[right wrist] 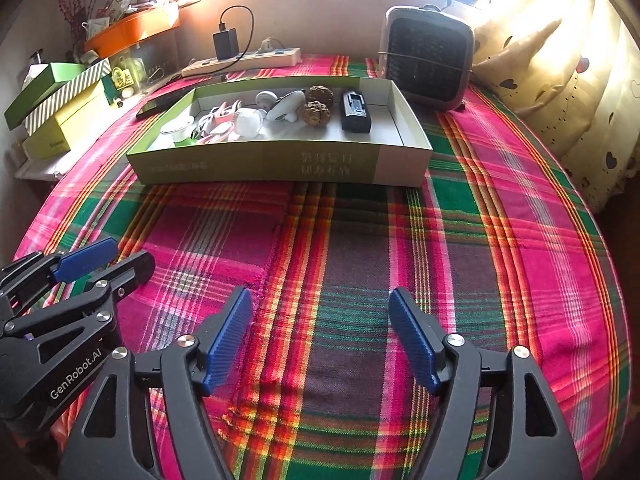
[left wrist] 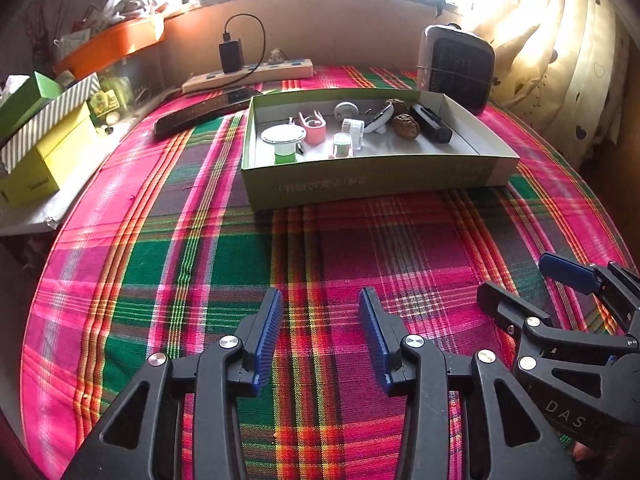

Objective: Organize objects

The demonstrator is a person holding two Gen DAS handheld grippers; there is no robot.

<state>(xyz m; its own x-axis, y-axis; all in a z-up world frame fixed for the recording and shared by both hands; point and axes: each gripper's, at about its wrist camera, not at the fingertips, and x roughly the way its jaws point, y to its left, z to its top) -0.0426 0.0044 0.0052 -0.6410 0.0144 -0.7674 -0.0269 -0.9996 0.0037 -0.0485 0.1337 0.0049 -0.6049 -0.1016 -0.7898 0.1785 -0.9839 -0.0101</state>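
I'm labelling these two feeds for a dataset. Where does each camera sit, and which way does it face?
Left wrist: on the left claw, tilted down over the plaid cloth toward the cardboard tray; right claw at right edge.
Right wrist: on the right claw, same tilt; left claw at left edge.
Shared: tray, heater, power strip, both claws open and empty.

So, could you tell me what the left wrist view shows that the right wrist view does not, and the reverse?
Only the left wrist view shows two clear little jars standing apart from the pink holder, and the whole dark flat device behind the box. Only the right wrist view shows the printing on the box's front wall clearly. Both show the shallow box, two brown walnuts, a black gadget, the heater, the power strip, and the left gripper and right gripper empty, jaws apart over the plaid cloth.
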